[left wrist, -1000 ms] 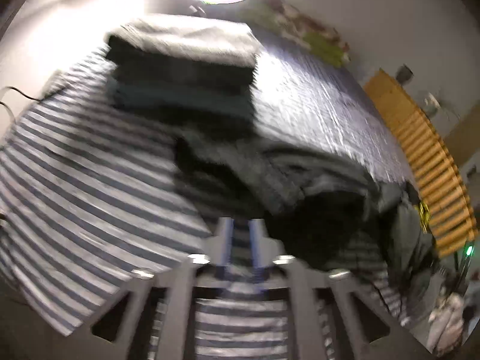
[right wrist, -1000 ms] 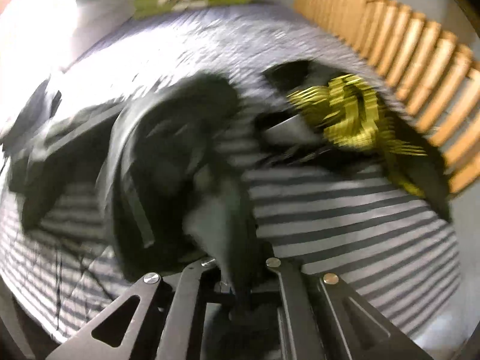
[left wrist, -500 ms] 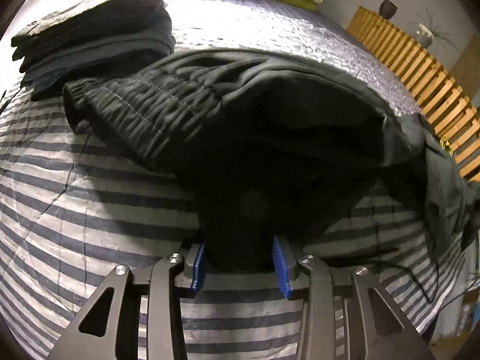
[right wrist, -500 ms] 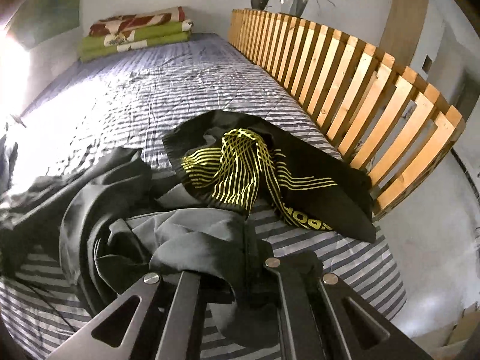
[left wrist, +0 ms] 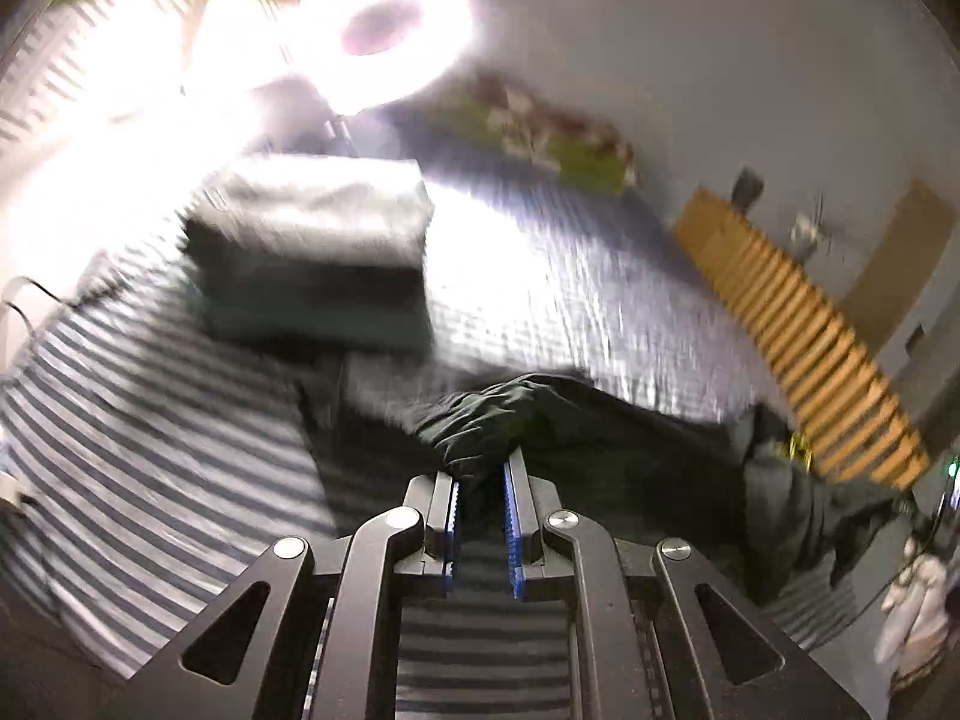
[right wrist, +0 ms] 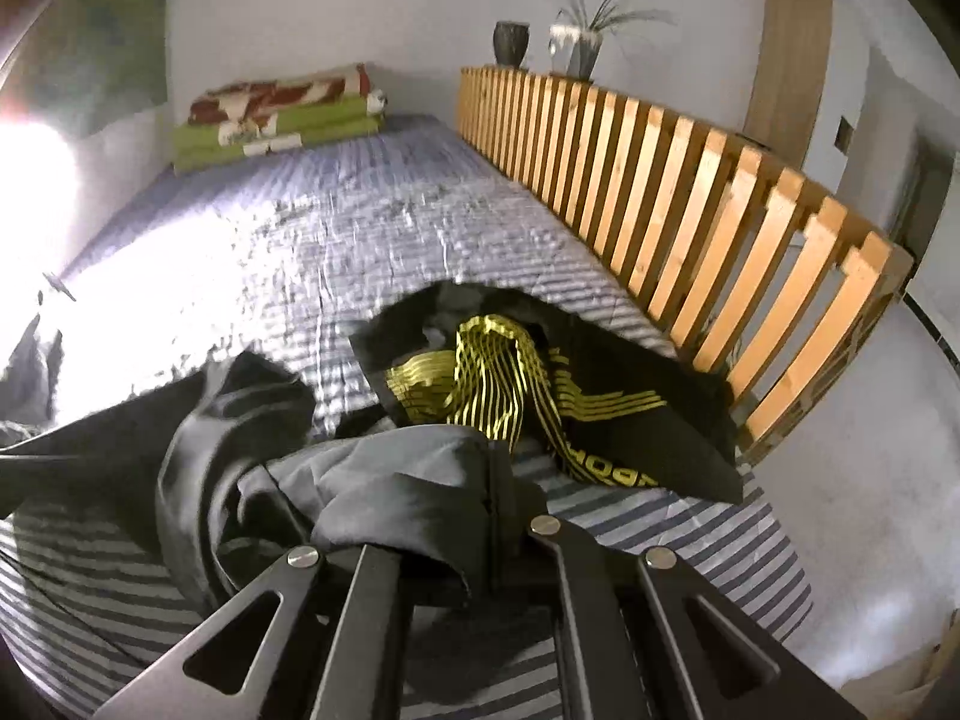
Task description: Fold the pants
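A: OK, left gripper (left wrist: 482, 468) — jaws?
B: Just been closing. Blue pads (left wrist: 511, 516) now nipped on a bunched edge of the dark pants (left wrist: 600, 438), cloth pinched at the tips, narrow gap further back.
A: Right gripper (right wrist: 480, 516)?
B: Tips buried under grey-black fabric (right wrist: 396, 492). Jaws together, clamped on the pants; a fold hangs over the fingers.
A: Where's the garment overall?
B: Strung across the striped bedspread (right wrist: 690, 528), betw. both grippers, crumpled, partly off the bed.
A: Other stuff?
B: Black item w/ yellow stripes (right wrist: 540, 384) just beyond the pants, near the wooden slat rail (right wrist: 720, 180). Folded stack of clothes (left wrist: 312, 264) in left view, blurred. Ring light (left wrist: 384, 24) behind it, very bright. Green/red blankets (right wrist: 282, 114) at the far end of the bed.
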Demonstrator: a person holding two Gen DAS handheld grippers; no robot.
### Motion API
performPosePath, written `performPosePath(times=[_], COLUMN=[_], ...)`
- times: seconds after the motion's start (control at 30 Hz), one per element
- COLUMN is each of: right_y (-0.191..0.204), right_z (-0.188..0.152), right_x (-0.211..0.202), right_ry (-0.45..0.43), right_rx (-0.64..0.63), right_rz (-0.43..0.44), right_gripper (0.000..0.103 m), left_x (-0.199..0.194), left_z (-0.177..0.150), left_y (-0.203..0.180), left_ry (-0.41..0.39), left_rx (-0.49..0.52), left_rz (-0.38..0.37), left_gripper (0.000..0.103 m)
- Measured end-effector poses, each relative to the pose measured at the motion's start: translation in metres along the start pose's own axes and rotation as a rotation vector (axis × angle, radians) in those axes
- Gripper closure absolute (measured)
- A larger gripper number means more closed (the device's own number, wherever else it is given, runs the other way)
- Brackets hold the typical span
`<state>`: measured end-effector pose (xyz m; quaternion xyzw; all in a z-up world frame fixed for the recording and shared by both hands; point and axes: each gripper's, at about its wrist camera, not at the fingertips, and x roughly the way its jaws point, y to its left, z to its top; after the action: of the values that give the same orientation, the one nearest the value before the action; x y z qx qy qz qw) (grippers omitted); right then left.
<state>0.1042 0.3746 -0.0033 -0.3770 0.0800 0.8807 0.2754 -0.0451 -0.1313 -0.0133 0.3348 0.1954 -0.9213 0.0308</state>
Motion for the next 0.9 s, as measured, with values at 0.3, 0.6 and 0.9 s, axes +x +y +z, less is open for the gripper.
performPosePath(times=[0.3, 0.6, 0.9], right_y=[-0.026, 0.016, 0.084], right_z=[0.025, 0.025, -0.001], right_x=[-0.054, 0.049, 0.049], right_ry=[-0.145, 0.094, 0.118], right_rx=[0.077, -0.163, -0.299], right_rz=[-0.024, -0.105, -0.009], right_gripper=[0.1, 0.098, 0.074], left_x=[-0.085, 0.064, 0.023], left_z=[0.056, 0.049, 0.014], left_y=[0.026, 0.078, 0.126], left_ry=[-0.118, 0.228, 0.175], left_rx=[-0.021, -0.098, -0.117], left_rz=[0.035, 0.172, 0.239], left_gripper=[0.092, 0.078, 0.052])
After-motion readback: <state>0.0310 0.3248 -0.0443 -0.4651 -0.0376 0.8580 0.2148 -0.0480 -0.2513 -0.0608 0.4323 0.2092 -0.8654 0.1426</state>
